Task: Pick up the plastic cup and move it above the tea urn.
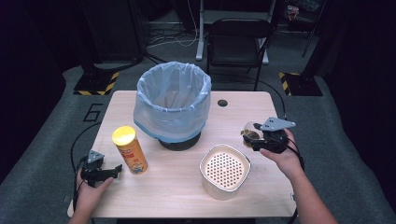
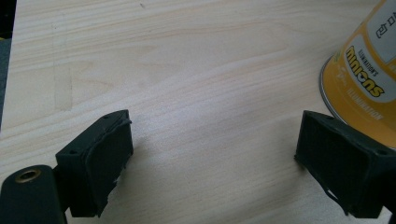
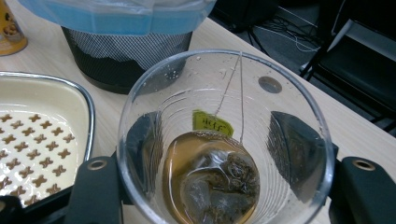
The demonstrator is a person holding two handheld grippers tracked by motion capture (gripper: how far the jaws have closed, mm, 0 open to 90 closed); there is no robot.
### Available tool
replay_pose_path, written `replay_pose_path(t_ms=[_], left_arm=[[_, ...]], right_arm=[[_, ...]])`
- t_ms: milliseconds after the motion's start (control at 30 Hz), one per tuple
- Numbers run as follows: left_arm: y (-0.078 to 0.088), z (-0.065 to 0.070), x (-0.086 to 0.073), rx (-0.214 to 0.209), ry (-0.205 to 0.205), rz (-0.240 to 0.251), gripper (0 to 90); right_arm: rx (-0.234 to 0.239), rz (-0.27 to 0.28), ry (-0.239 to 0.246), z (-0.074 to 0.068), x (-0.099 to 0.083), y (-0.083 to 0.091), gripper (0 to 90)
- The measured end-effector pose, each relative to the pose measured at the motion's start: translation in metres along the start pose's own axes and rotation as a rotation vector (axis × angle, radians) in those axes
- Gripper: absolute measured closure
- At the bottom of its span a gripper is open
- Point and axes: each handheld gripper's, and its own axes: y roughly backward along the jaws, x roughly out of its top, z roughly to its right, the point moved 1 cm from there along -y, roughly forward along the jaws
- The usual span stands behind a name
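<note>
The right gripper [image 1: 254,138] is clamped on a clear plastic cup [image 3: 224,140] holding brown tea and a teabag [image 3: 215,189], near the table's [image 1: 187,186] right edge, just beside the perforated cream container [image 1: 224,170]. The left gripper [image 1: 114,170], jaws apart and empty, rests near the left front corner beside the yellow crisps can [image 1: 129,149]

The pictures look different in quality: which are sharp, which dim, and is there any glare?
High view: table lit, surroundings dark, slightly soft. Left gripper view: wood grain crisp, the yellow can cut off at the edge. Right gripper view: clear cup with tea bag sharp, faint reflections on its wall, background chair blurred.
</note>
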Motion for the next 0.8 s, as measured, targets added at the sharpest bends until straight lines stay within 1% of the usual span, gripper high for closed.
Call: replay_pose_path(t_ms=[167,233,267,333,400,667,733,767,800], left_arm=[[0.000,0.000,0.000,0.000,0.000,0.000,10.7],[0.000,0.000,0.000,0.000,0.000,0.000,10.7],[0.000,0.000,0.000,0.001,0.000,-0.001,10.7],[0.000,0.000,0.000,0.000,0.000,0.000,10.7],[0.000,0.000,0.000,0.000,0.000,0.000,10.7],[0.000,0.000,0.000,0.000,0.000,0.000,10.7],[0.000,0.000,0.000,0.000,0.000,0.000,10.7],[0.000,0.000,0.000,0.000,0.000,0.000,10.7],[0.000,0.000,0.000,0.000,0.000,0.000,10.7]], right_arm=[[0.012,0.014,0.027,0.001,0.007,-0.001,35.5],[0.019,0.020,0.029,0.000,0.009,-0.001,35.5],[0.024,0.034,0.031,0.000,0.011,-0.001,35.5],[0.026,0.037,0.034,0.000,0.012,-0.002,35.5],[0.027,0.046,0.049,-0.001,0.013,-0.002,35.5],[0.033,0.054,0.069,-0.005,0.018,-0.003,35.5],[0.035,0.061,0.085,-0.008,0.021,-0.003,35.5],[0.036,0.063,0.118,-0.008,0.022,-0.003,35.5],[0.033,0.066,0.128,-0.010,0.024,-0.002,35.5]])
